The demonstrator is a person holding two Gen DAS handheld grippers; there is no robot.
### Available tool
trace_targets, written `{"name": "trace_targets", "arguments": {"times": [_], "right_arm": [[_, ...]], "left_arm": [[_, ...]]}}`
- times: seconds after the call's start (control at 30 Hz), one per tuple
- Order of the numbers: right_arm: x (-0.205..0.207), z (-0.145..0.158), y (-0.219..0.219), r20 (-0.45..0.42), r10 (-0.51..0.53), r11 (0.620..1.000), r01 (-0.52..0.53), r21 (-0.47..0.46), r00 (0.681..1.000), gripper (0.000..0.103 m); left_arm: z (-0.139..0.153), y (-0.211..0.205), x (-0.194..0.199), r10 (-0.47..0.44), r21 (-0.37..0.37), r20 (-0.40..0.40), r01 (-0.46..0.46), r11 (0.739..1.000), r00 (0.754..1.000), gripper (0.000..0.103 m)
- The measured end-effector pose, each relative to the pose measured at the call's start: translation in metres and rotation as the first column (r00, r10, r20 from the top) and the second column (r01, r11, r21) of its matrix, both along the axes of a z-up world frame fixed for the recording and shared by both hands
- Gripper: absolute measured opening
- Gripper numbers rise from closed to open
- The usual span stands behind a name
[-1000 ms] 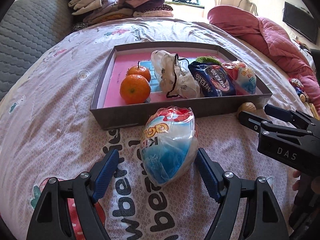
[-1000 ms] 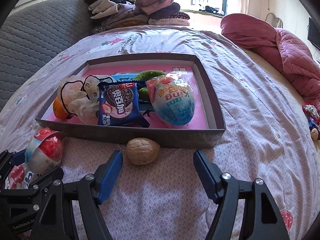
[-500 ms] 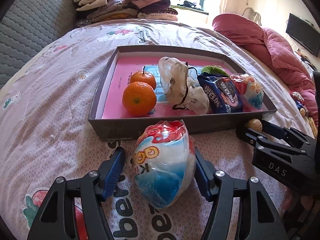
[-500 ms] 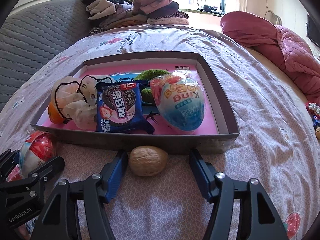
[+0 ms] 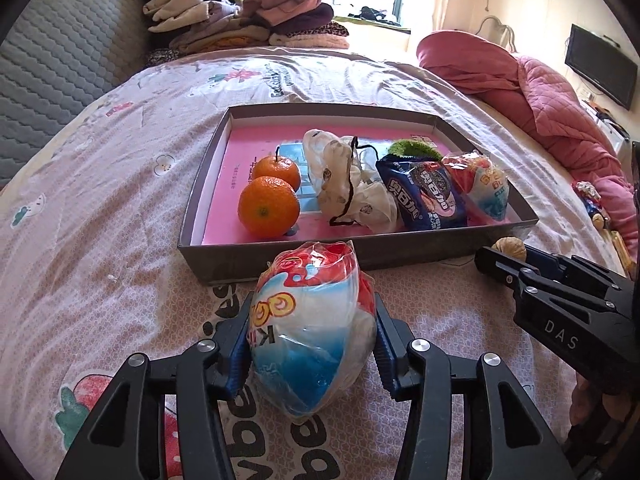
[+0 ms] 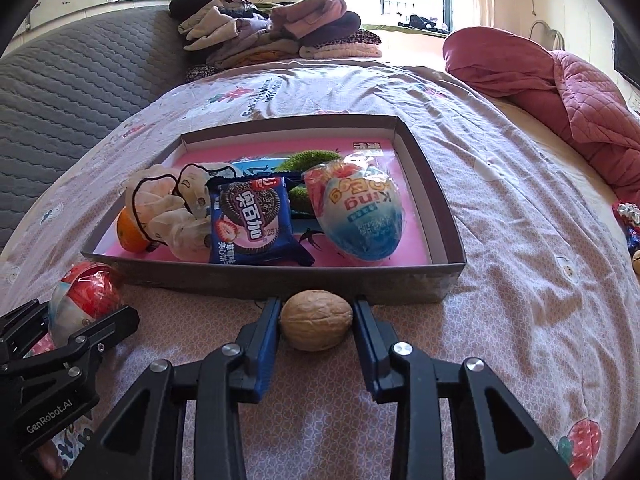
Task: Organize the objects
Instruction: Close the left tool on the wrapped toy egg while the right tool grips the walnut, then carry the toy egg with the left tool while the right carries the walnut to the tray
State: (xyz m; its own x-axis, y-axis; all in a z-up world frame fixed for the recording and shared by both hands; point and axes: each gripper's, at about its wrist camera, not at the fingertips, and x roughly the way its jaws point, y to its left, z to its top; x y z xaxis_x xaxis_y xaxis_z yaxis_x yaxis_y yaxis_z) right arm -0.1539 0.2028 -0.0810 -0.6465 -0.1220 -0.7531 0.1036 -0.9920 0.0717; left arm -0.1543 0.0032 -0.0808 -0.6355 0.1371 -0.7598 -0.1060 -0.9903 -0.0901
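Observation:
A grey box tray (image 5: 280, 262) with a pink floor lies on the bed; it holds two oranges (image 5: 269, 206), a white drawstring pouch (image 5: 348, 192), a blue cookie pack (image 5: 424, 196), a green item and a wrapped toy egg (image 5: 486, 190). My left gripper (image 5: 310, 340) is shut on a second wrapped toy egg (image 5: 308, 328) just in front of the tray. My right gripper (image 6: 316, 322) is shut on a walnut (image 6: 316, 318) against the tray's near wall (image 6: 320, 282). The egg in my left gripper also shows in the right wrist view (image 6: 84, 296).
Folded clothes (image 5: 240, 20) are stacked at the far end of the bed. A pink quilt (image 5: 540, 92) lies along the right side. Small toys (image 6: 630, 224) lie at the right edge. A grey quilted headboard (image 6: 60, 92) is on the left.
Both grippers moved forward and closed: the left one onto the toy egg, the right one onto the walnut. One second ago both were open around them.

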Motion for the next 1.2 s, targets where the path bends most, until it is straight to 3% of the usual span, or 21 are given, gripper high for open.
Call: {"name": "trace_targets", "arguments": {"times": [0.57, 0.9, 1.2], "right_arm": [[0.039, 0.084, -0.006, -0.168, 0.055, 0.998, -0.055, 0.006, 0.984, 0.036], [0.053, 0.122, -0.011, -0.253, 0.082, 0.997, -0.079, 0.021, 0.964, 0.036], [0.042, 0.151, -0.009, -0.308, 0.105, 0.994, -0.101, 0.028, 0.946, 0.036]], "left_arm": [[0.086, 0.014, 0.03, -0.029, -0.032, -0.16, 0.024, 0.999, 0.987, 0.052], [0.12, 0.025, 0.042, -0.041, -0.062, -0.224, 0.028, 0.998, 0.974, 0.052], [0.144, 0.034, 0.027, -0.05, -0.081, -0.259, 0.03, 0.996, 0.965, 0.052]]}}
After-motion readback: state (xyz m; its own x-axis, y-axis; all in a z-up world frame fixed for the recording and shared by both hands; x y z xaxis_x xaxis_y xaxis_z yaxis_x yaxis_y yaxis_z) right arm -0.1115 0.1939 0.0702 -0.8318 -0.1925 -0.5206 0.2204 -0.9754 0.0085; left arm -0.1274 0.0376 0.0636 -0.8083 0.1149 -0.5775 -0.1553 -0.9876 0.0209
